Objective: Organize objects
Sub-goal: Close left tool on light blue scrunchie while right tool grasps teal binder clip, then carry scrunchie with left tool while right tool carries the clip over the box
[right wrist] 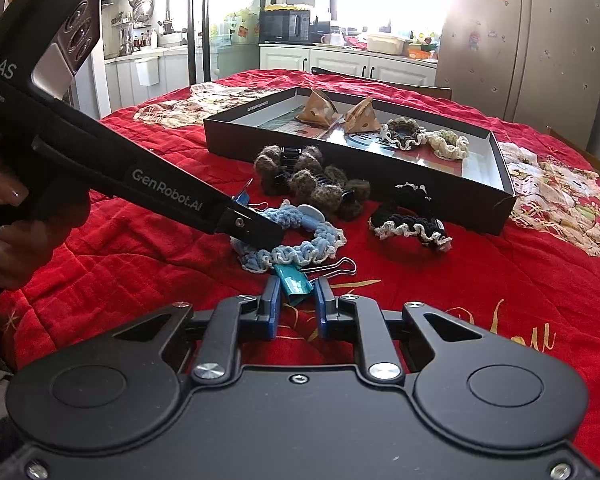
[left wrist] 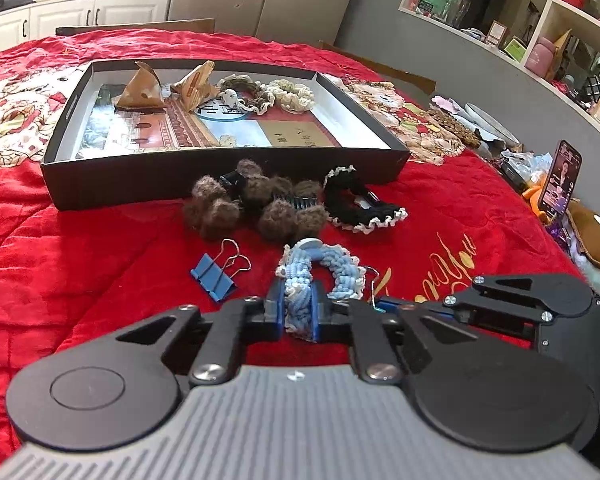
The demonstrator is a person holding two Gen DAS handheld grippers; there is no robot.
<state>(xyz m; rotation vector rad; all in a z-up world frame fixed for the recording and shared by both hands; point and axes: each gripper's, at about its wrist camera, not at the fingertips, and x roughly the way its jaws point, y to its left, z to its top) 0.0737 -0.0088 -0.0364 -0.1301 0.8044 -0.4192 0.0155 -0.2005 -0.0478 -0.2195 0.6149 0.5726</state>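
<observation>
In the left wrist view my left gripper (left wrist: 296, 308) is shut on one side of a light blue crocheted scrunchie (left wrist: 340, 276) that lies on the red cloth. The right wrist view shows the same left gripper (right wrist: 260, 236) reaching in from the left, a hand on its handle, with the scrunchie (right wrist: 312, 248) under its tip. My right gripper (right wrist: 296, 292) is shut on a teal binder clip (right wrist: 296, 282) just in front of the scrunchie; the clip's wire handles point right.
A shallow black box (left wrist: 220, 176) at the back holds two brown paper wedges and two pale scrunchies. Before it lie brown fuzzy hair clips (left wrist: 256, 204), a black scrunchie with white trim (left wrist: 356, 204) and a blue binder clip (left wrist: 216, 276). A phone (left wrist: 560, 180) stands at right.
</observation>
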